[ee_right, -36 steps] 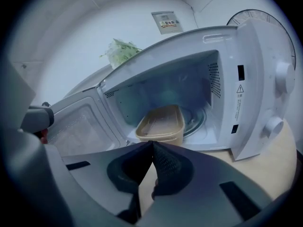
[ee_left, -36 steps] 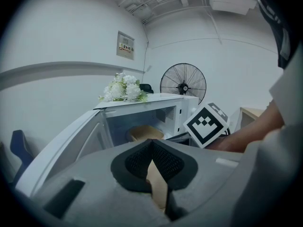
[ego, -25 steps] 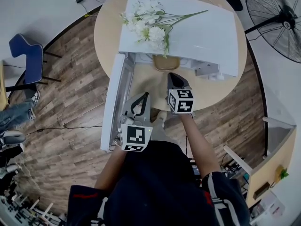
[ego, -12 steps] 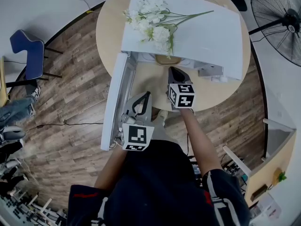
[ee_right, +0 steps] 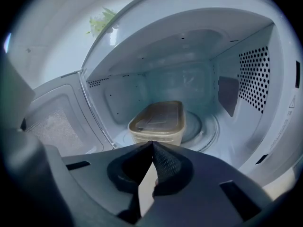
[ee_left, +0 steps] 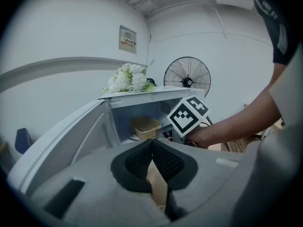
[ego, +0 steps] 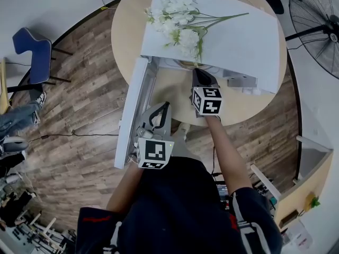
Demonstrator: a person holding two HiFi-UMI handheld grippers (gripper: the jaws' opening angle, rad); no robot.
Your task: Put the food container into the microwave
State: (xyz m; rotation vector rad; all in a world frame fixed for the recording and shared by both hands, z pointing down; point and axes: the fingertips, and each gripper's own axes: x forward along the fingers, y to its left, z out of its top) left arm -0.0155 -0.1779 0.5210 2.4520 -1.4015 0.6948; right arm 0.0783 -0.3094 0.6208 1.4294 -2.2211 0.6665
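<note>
**A:** Where was the container?

**B:** The container [ee_right: 158,119] sat upright inside the microwave [ee_right: 255,79], on the turntable [ee_right: 203,126]. It was beige with its lid on. It was left of the cavity's middle, towards the hinge side.

**A:** And the right claw?

**B:** The right claw [ee_right: 152,143] was closed, tips touching, with nothing between them. It pointed into the cavity, just short of the container and not touching it. From the head view it was at the microwave's mouth, above the counter [ego: 124,36].

**A:** Left claw?

**B:** The left claw [ee_left: 151,141] was also closed and empty. It was held back near the person's body, at the counter's edge beside the open door [ego: 132,115]. It was aimed at the opening, and its view showed the container past the right claw's marker cube [ee_left: 188,116].

**A:** Door position?

**B:** It was swung wide open to the left, on left-hand hinges. Neither claw touched it.

**A:** What else was around?

**B:** The microwave stood on a round wooden counter. White flowers [ego: 180,25] lay on its top, with the stems pointing right. A fan [ego: 318,15] stood on the floor to the right and a blue chair [ego: 32,54] to the left, both well apart from the counter.
</note>
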